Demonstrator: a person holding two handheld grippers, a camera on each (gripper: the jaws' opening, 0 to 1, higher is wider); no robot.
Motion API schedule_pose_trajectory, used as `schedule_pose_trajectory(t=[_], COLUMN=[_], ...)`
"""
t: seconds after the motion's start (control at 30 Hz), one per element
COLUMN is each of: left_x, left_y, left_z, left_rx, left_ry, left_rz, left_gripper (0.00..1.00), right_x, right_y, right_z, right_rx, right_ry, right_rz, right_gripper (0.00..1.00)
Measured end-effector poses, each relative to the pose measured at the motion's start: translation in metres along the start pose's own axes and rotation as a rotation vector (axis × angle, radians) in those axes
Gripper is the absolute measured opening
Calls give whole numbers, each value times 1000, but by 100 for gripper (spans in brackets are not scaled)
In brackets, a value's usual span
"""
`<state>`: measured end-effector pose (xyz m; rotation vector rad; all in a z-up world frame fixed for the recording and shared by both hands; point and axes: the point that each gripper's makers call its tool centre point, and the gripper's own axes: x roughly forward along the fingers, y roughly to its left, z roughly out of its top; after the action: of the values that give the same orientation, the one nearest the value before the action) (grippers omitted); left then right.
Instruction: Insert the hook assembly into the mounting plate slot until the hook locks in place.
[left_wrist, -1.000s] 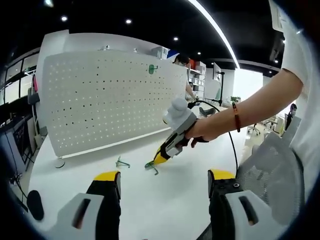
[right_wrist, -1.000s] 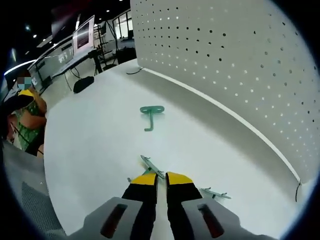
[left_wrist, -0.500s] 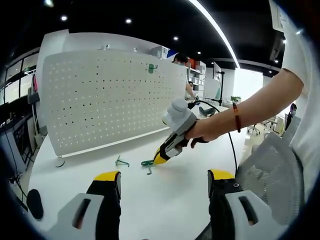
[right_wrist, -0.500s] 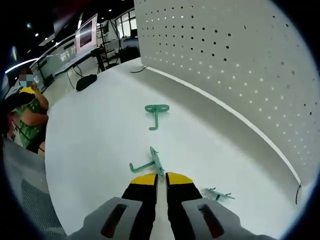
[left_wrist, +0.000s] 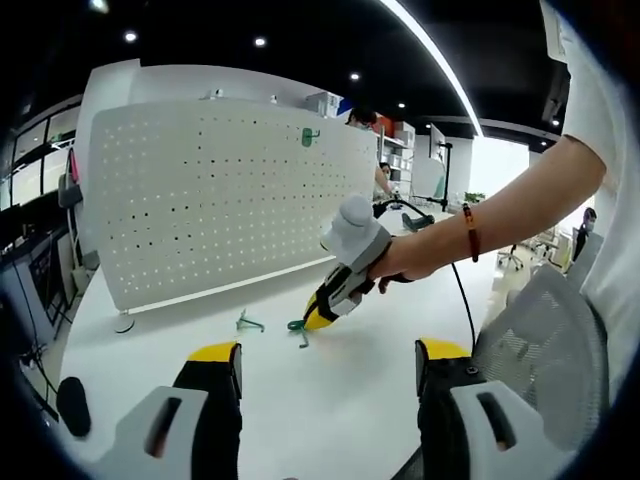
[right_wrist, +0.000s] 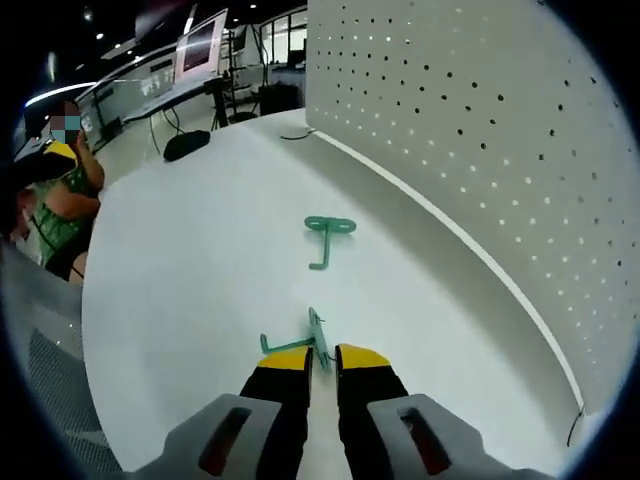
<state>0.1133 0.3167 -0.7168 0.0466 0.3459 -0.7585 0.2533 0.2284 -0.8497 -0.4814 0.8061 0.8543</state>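
Hook (right_wrist: 312, 333) lifted off table (right_wrist: 180, 260) — right gripper (right_wrist: 322, 353) jaws pinching it; left gripper (left_wrist: 325, 362) jaws spread.

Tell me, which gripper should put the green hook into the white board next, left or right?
Right, probably. The right gripper is shut on a green hook, near the pegboard. The left gripper is open, holding nothing.

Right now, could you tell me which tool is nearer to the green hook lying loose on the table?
The right tool: it grips another hook just short of the loose green hook. The left tool hangs back, open.
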Motion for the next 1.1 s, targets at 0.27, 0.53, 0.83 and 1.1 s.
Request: schedule_pose_trajectory(t=[0.27, 0.53, 0.83, 1.1], left_x=[0, 2, 3, 2], left_y=[2, -2, -2, -1], left_z=[0, 2, 6, 16], left_rx=[-2, 1, 7, -7], left_ry=[1, -1, -2, -37], left_rz=[6, -2, -10, -6], left_gripper=[72, 72, 72, 70], right_x=[3, -1, -14, -27], right_y=[2, 3, 0, -1], right_z=[-3, -4, 6, 20], right_rx=[-9, 19, 50, 67], right_ry=[14, 2, -54, -117], right_rz=[6, 4, -19, -43], right_gripper=[4, 2, 2, 2])
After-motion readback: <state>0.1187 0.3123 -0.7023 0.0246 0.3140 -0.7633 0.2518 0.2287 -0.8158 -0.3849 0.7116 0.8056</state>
